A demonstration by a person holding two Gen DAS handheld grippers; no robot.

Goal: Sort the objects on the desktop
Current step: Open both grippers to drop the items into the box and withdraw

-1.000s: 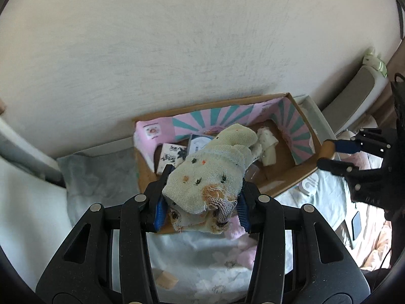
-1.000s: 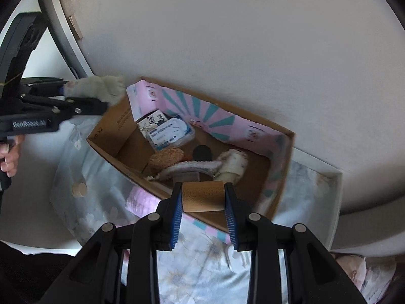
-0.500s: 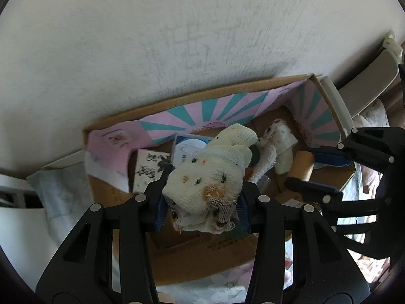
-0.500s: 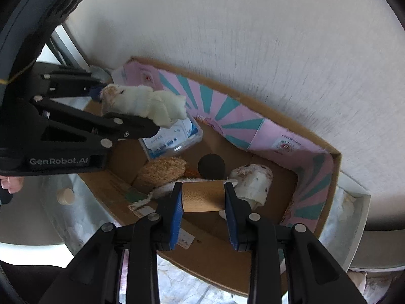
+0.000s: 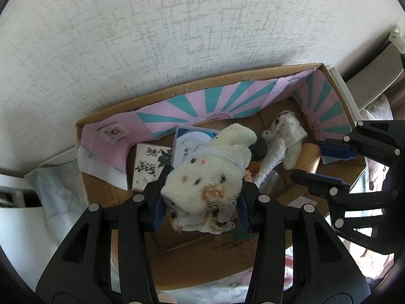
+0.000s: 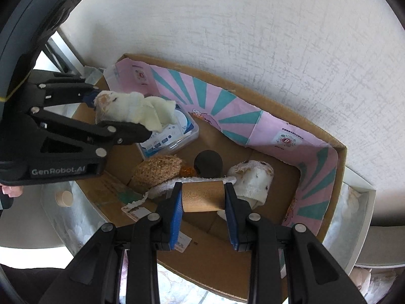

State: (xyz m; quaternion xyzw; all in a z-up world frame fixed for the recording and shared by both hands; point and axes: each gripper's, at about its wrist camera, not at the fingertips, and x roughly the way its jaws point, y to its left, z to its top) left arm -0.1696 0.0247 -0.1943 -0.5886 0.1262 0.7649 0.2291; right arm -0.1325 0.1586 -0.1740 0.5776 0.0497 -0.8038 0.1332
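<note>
The left gripper [image 5: 201, 204] has its jaws clamped on a rolled cream cloth [image 5: 207, 179] with small spots and a frayed brown patch, held over the left part of an open cardboard box [image 5: 202, 250]. The right gripper [image 6: 203, 209] has its jaws closed on a short brown cylinder [image 6: 203, 196], held end to end between the blue pads, over the middle of the same box. The box, lined with pink and teal paper [image 6: 227, 109], stands against a white wall [image 6: 240, 25]. Inside lie a clear plastic case [image 6: 177, 133], a printed white packet [image 5: 149, 168], a brown fuzzy ball [image 6: 158, 168], a black ball [image 6: 208, 163] and a stained white roll [image 6: 254, 181]. A small wooden disc [image 6: 64, 197] lies outside the box.
</note>
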